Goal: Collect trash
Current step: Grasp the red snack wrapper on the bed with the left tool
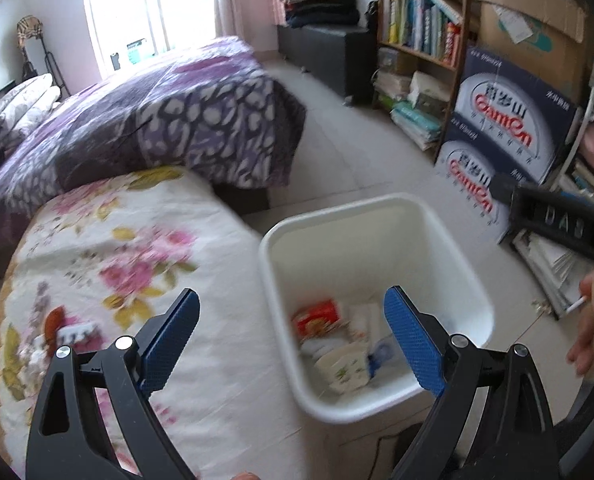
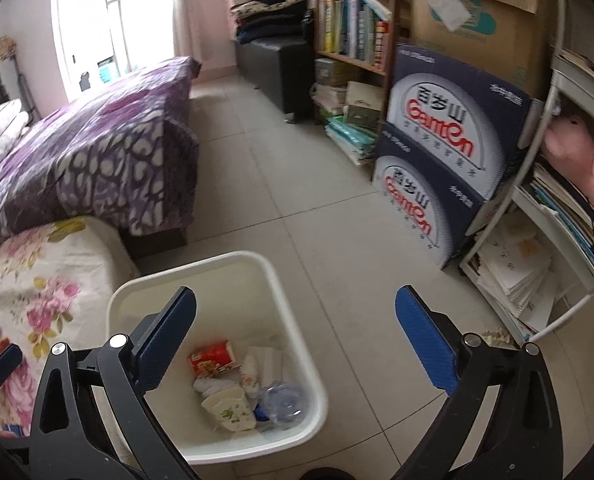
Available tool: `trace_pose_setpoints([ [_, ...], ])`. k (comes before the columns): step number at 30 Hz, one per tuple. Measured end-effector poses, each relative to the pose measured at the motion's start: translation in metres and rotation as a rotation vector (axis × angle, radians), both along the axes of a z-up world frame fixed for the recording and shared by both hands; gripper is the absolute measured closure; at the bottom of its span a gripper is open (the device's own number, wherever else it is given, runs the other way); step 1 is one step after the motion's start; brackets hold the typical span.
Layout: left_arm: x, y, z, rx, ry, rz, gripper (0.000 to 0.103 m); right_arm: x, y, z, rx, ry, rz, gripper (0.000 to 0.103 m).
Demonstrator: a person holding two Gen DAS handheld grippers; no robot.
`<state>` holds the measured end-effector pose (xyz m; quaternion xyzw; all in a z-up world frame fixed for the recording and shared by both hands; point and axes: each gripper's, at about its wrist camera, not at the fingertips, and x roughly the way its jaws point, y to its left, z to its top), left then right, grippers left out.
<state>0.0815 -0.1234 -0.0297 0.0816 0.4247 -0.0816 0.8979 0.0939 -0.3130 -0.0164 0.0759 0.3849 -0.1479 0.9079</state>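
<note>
Left wrist view: black left gripper with blue textured pads, jaws spread wide, nothing held or touched. Directly ahead and below, between the pads, sits a white rectangular plastic bin on pale floor tiles; inside it lie a red snack packet, a cream paper cup and white tissues, all blurred. Left of the gripper: floral-print bedsheet. Right, further ahead: stacked navy Ganten cartons.

Right wrist view: black right gripper, blue pads wide apart, empty. Bin lies ahead-left, partly behind the left finger; crumpled clear plastic bottle visible beside the cup. Bare tiles ahead; wire-framed white shelf of papers to the right.
</note>
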Motion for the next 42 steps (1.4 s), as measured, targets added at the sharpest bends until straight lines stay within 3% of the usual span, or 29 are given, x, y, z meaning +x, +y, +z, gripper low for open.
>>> trace_pose_setpoints([
  [9,-0.031,0.066,-0.03,0.13,0.178,0.052,0.012,0.016,0.052,-0.012,0.015,0.08,0.125,0.007],
  [14,-0.058,0.095,-0.047,0.263,0.247,-0.007,0.012,0.022,0.085,-0.018,0.037,0.113,0.192,0.007],
  [18,-0.077,0.119,-0.065,0.298,0.322,-0.02,0.012,0.028,0.117,-0.022,0.057,0.143,0.251,0.007],
  [21,-0.091,0.131,-0.074,0.341,0.333,-0.043,0.012,0.03,0.141,-0.024,0.059,0.152,0.287,0.007],
  [23,-0.099,0.138,-0.076,0.328,0.343,-0.062,0.013,0.031,0.154,-0.025,0.053,0.154,0.309,0.007],
  [24,-0.102,0.14,-0.077,0.333,0.34,-0.068,0.014,0.031,0.168,-0.027,0.042,0.158,0.333,0.007],
  [28,-0.115,0.152,-0.078,0.342,0.325,-0.089,0.045,0.033,0.202,-0.034,0.014,0.179,0.416,0.007],
  [29,-0.116,0.154,-0.078,0.34,0.322,-0.09,0.056,0.034,0.208,-0.036,0.009,0.184,0.43,0.007],
  [31,-0.117,0.162,-0.074,0.302,0.321,-0.085,0.066,0.033,0.225,-0.04,-0.004,0.195,0.48,0.007],
  [32,-0.117,0.169,-0.07,0.271,0.318,-0.072,0.081,0.033,0.23,-0.042,-0.005,0.197,0.495,0.007],
  [33,-0.116,0.177,-0.066,0.233,0.326,-0.055,0.085,0.033,0.236,-0.043,-0.006,0.199,0.516,0.007],
  [42,-0.116,0.266,-0.019,-0.06,0.249,0.183,0.091,0.015,0.305,-0.054,-0.031,0.202,0.788,0.007],
])
